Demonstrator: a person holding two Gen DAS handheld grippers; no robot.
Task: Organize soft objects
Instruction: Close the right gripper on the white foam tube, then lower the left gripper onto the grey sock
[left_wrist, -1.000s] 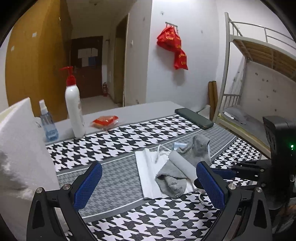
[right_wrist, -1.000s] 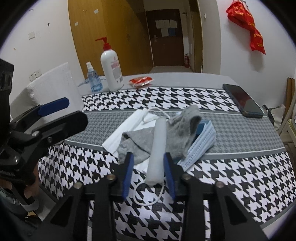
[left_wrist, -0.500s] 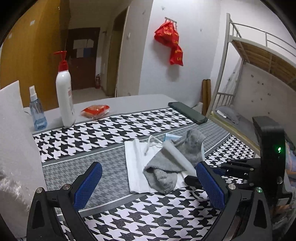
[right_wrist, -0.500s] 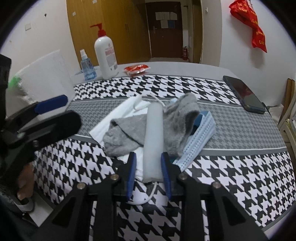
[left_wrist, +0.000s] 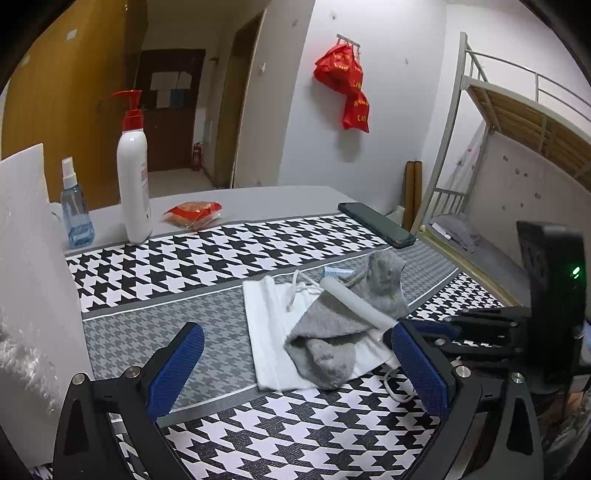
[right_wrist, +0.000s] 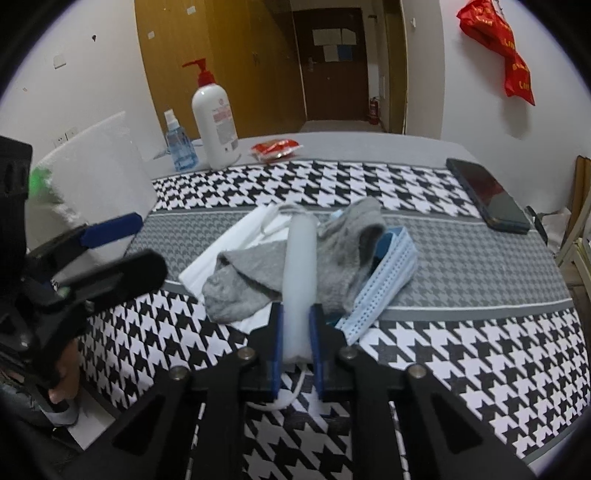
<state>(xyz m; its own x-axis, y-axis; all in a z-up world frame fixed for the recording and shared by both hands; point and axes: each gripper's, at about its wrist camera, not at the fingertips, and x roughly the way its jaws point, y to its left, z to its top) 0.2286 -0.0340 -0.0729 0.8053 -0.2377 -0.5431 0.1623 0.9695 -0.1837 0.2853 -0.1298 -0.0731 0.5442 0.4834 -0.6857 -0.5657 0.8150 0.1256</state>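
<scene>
A pile of soft things lies mid-table on the houndstooth cloth (right_wrist: 461, 350). A grey sock (right_wrist: 240, 280) is draped over a white face mask (right_wrist: 229, 240) and a blue face mask (right_wrist: 388, 273). A white foam tube (right_wrist: 300, 258) rests across the sock. My right gripper (right_wrist: 296, 314) is closing its jaws, and both blue pads press the near end of the tube. A white ear loop (right_wrist: 288, 398) trails beneath it. My left gripper (left_wrist: 295, 330) hovers open in front of the pile with nothing between its fingers. It also shows at the left (right_wrist: 122, 247).
At the table's far left stand a white pump bottle (left_wrist: 133, 184) and a blue spray bottle (left_wrist: 75, 218), with a red snack packet (left_wrist: 194, 214) beside them. A dark phone (left_wrist: 376, 229) lies at the far right edge. A white foam block (left_wrist: 29, 277) stands left; a bunk bed (left_wrist: 517, 147) is beyond.
The right gripper's jaws have narrowed from either side of the foam tube until the pads press it. The left gripper has tilted slightly and stays open.
</scene>
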